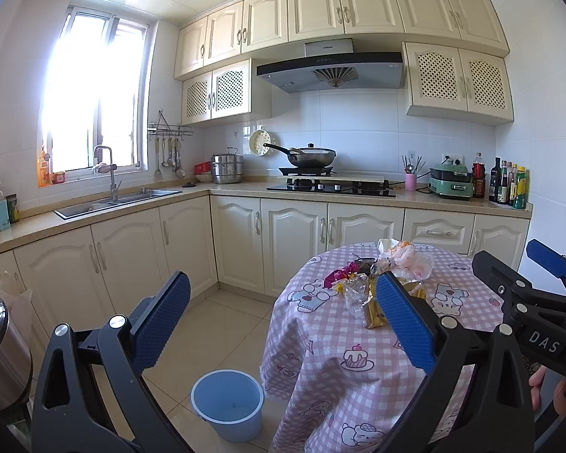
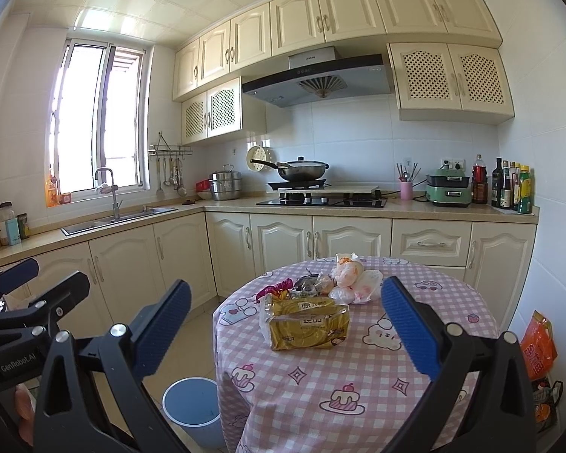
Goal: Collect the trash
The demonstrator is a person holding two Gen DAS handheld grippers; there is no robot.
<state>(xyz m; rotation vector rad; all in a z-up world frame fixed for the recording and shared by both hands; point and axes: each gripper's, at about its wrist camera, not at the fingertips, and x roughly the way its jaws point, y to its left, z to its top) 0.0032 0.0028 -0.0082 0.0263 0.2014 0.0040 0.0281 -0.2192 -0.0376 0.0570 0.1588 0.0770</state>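
One round table, one blue bin, one gold wrapper, two grippers, one wok.

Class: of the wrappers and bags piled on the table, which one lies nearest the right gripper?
The gold bread bag: it lies at the pile's front edge; the white plastic bags and purple wrapper sit behind.

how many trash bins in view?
1. A blue bin stands on the floor left of the round table; the right wrist view shows it partly behind the tablecloth edge. More could be hidden behind the table.
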